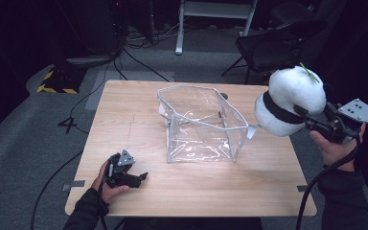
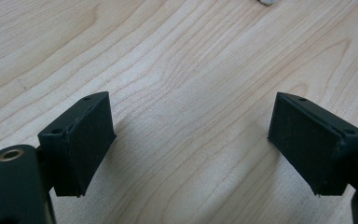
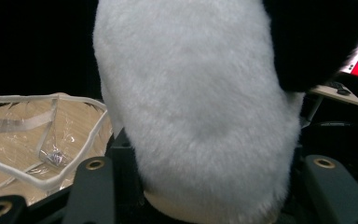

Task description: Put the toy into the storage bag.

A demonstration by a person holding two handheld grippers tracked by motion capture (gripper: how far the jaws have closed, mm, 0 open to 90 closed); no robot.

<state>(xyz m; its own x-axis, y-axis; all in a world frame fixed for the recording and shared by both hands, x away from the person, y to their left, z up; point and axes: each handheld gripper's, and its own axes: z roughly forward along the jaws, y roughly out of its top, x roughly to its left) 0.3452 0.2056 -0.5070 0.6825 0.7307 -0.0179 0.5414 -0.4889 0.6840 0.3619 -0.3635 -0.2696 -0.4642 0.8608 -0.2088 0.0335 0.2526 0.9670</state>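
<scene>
The right gripper (image 1: 303, 116) was raised above the table's right edge, its jaws clamped on a white plush toy (image 1: 290, 99). In the right gripper view the plush toy (image 3: 196, 107) sat between the jaws, its white fur pressed in at the base, with a black patch at the upper right. In the high view a black band ran across the toy, and a small green piece projected from its top. The toy hung in the air, clear of the table (image 1: 124, 120), just beside the right wall of a clear plastic bag (image 1: 199, 122) and higher than its rim. The grey three-cornered plate on the gripper pointed away to the right, and the person's right hand (image 1: 335, 146) gripped the handle from below.

The bag stood upright and open near the table's centre, with white trim along its edges. In the right gripper view the bag (image 3: 37, 135) lay to the left of the toy, the wood visible through its walls.

The left gripper (image 1: 141, 177) rested low at the near left part of the table, well apart from the bag. In the left gripper view its jaws were spread wide over bare wood (image 2: 191, 93), with nothing between them.
</scene>
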